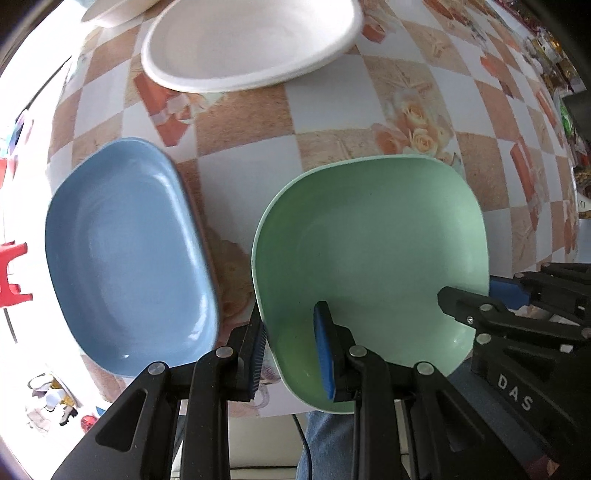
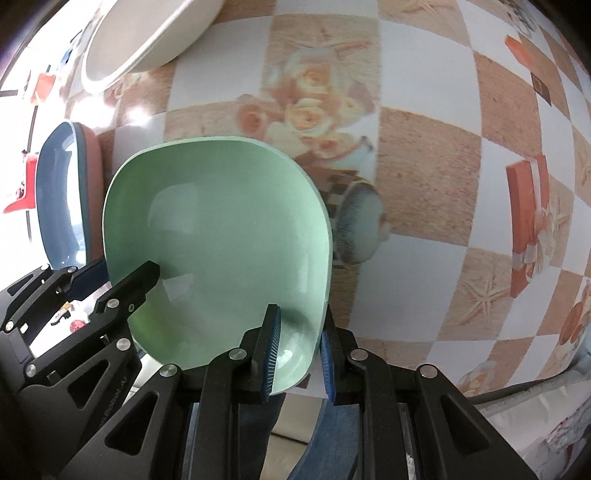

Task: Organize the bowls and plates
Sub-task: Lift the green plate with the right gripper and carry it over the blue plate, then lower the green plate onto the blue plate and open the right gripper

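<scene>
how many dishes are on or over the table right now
4 at least: a green bowl held by both grippers, a blue dish beside it, a white plate farther back, and another white rim at the frame's top edge; more may be hidden.

Obstacles: green bowl (image 1: 373, 258) at the near table edge; blue dish (image 1: 129, 254) just beside it on the left, narrow strip between; white plate (image 1: 251, 44) farther back. Free room: bare checkered tablecloth (image 2: 461, 184) right of the green bowl.
</scene>
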### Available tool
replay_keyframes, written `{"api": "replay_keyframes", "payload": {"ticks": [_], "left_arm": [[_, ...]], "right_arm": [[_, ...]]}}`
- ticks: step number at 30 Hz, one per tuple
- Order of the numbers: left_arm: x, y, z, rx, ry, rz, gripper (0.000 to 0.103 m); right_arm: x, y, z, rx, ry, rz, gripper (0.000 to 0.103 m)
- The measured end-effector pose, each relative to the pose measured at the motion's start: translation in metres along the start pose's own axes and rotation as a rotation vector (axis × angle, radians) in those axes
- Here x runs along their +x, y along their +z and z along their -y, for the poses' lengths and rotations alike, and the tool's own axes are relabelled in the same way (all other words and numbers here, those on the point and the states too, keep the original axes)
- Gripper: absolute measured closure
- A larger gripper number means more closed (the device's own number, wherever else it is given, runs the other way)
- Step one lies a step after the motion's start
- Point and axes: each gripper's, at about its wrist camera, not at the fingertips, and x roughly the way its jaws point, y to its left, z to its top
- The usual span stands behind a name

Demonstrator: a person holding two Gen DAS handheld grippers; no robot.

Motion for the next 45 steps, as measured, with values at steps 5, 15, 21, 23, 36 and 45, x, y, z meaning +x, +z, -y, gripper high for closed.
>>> {"api": "replay_keyframes", "payload": {"ticks": [5, 15, 21, 23, 36, 45], "left_arm": [[-0.020, -0.002, -0.025, -0.017, -0.011, 0.024, 0.075], [-0.062, -0.009, -0.056, -0.064, -0.012, 0.092, 0.075], [-0.088, -0.029, -0.083, -0.112, -0.009, 0.115, 0.075], [-0.093, -0.033, -0.092, -0.126, -0.006, 0.116, 0.075], [-0.076, -0.053, -0.171, -0.209, 0.054, 0.123, 0.075], [-0.063, -0.045, -0.199, -0.229, 0.085, 0.105, 0.075]], "right_arm": [[-0.002, 0.012, -0.036, -0.012, -0.001, -0.001, 0.080], [-0.041, 0.030, -0.065, -0.076, 0.005, 0.019, 0.080], [-0.056, 0.037, -0.092, -0.127, 0.005, 0.025, 0.080], [-0.059, 0.038, -0.105, -0.143, 0.006, 0.028, 0.080], [-0.035, 0.042, -0.143, -0.228, 0.043, -0.003, 0.080], [-0.020, 0.062, -0.165, -0.217, 0.070, -0.024, 0.080]]}}
